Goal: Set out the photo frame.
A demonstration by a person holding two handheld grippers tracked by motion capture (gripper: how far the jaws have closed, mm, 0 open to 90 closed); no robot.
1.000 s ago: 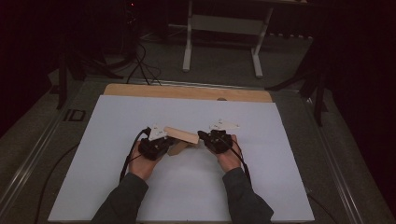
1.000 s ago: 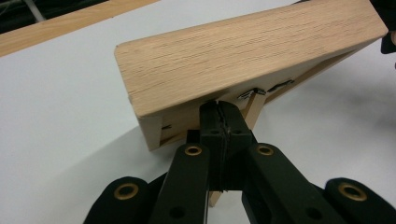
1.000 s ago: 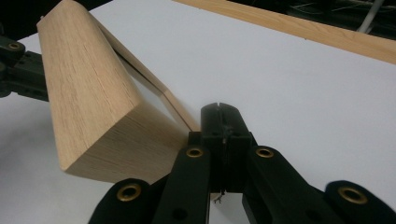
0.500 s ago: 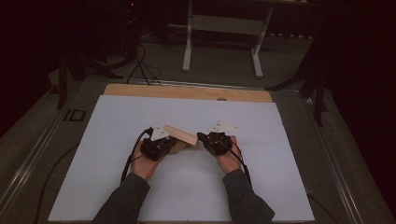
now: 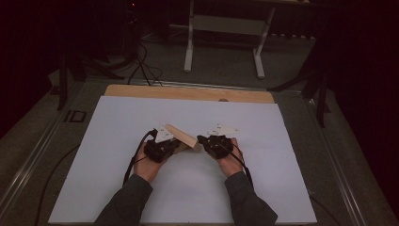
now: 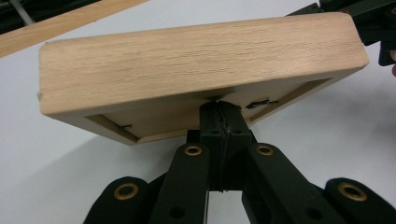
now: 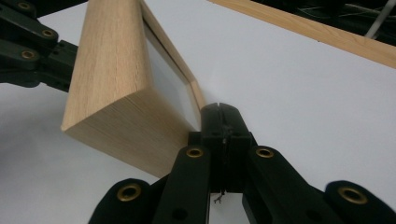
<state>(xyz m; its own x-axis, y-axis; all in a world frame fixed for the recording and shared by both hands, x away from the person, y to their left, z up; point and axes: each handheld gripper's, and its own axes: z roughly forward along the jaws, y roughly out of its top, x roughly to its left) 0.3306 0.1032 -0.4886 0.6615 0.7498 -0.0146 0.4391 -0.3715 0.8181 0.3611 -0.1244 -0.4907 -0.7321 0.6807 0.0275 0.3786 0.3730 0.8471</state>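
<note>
Nearest the camera in the high view, two dark sleeves come in from the bottom edge, cut off below the elbows, and each hand carries a gripper over the white sheet (image 5: 141, 117) that covers the table. The left gripper (image 5: 162, 148) and the right gripper (image 5: 214, 145) sit where they were a second ago; neither hand has shifted, and the wooden picture frame (image 5: 181, 136) between them keeps the same tilt. In the left gripper view the jaws are clenched tight together, their tips pressed up against the lower edge of the picture frame (image 6: 196, 65), beside its recessed back; whether they pinch the thin inner lip or merely butt against it is hard to make out, as the tips hide the contact point. In the right gripper view the jaws are likewise clenched, touching the near corner of the picture frame (image 7: 112, 65) at its rim, and again the exact hold is hidden behind the tips. The frame stands tilted, off the sheet on one side, with the left gripper (image 7: 32, 51) at its far end. Farther off, a bare wooden strip of the table (image 5: 188, 93) shows beyond the sheet, then dark floor with cables (image 5: 141, 61) and a white stand (image 5: 223, 28), its top cut off; the surroundings are too dim to read.
</note>
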